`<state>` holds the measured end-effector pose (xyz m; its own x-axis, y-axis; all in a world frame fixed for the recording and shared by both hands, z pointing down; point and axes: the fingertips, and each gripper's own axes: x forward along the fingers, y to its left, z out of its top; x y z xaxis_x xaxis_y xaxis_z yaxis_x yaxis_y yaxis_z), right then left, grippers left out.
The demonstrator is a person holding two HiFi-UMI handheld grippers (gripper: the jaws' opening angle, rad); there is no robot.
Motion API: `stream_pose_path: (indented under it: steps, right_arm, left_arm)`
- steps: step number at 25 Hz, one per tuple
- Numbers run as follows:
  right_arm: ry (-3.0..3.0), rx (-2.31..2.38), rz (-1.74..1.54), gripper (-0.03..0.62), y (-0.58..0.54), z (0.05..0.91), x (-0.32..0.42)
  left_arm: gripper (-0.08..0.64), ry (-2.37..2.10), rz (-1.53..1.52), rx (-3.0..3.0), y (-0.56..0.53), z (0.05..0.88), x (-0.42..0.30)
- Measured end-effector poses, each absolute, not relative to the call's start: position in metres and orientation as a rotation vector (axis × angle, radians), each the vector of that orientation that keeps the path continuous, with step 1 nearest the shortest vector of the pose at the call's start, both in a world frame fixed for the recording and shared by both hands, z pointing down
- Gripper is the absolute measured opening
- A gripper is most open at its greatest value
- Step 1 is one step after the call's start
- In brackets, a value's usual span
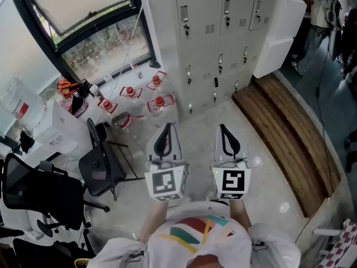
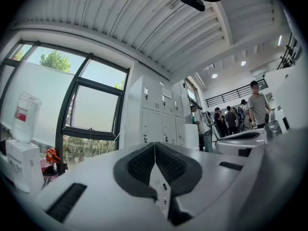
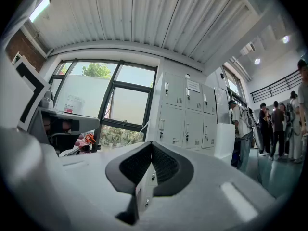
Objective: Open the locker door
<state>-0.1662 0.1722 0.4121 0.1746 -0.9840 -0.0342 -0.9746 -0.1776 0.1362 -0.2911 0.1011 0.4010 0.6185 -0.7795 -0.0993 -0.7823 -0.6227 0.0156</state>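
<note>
1. My left gripper has its jaws pressed together tip to tip, with nothing between them. I hold it in the air, aimed toward the lockers and well short of them.
2. My right gripper is closed the same way, pads meeting on nothing. It sits just beside the left one and equally far back from the lockers.
3. The lockers are a grey bank, two rows high, straight ahead of me. Every locker door I can see lies flush and closed, each with a small latch near its edge.
4. Neither gripper touches the lockers; a stretch of pale floor lies between us.
5. To the left of the lockers is a large dark-framed window.
6. At the foot of the lockers, on the window side, stand clear water jugs with red caps.
7. A tall white box stands against the right end of the lockers, and a wooden platform runs along the floor from there.
8. A black chair stands left of the lockers, nearer to me.
9. Past the right end of the lockers, several people stand in the distance.
</note>
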Motion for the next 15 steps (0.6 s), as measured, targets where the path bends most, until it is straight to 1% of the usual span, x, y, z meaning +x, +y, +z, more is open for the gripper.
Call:
stream_pose_path:
  steps: [10,15]
  right_arm:
    - [-1.968,2.336,-0.139,0.005,0.175,0.421,-0.130]
    - [-1.996,2.333,-0.146,0.005,0.176,0.425,-0.100]
  left_arm:
    - [0.017,1.356,0.104,-2.803,0.102,0.409,-0.253]
    - [0.017,1.350,0.147,-2.803,0.100,0.405,-0.221]
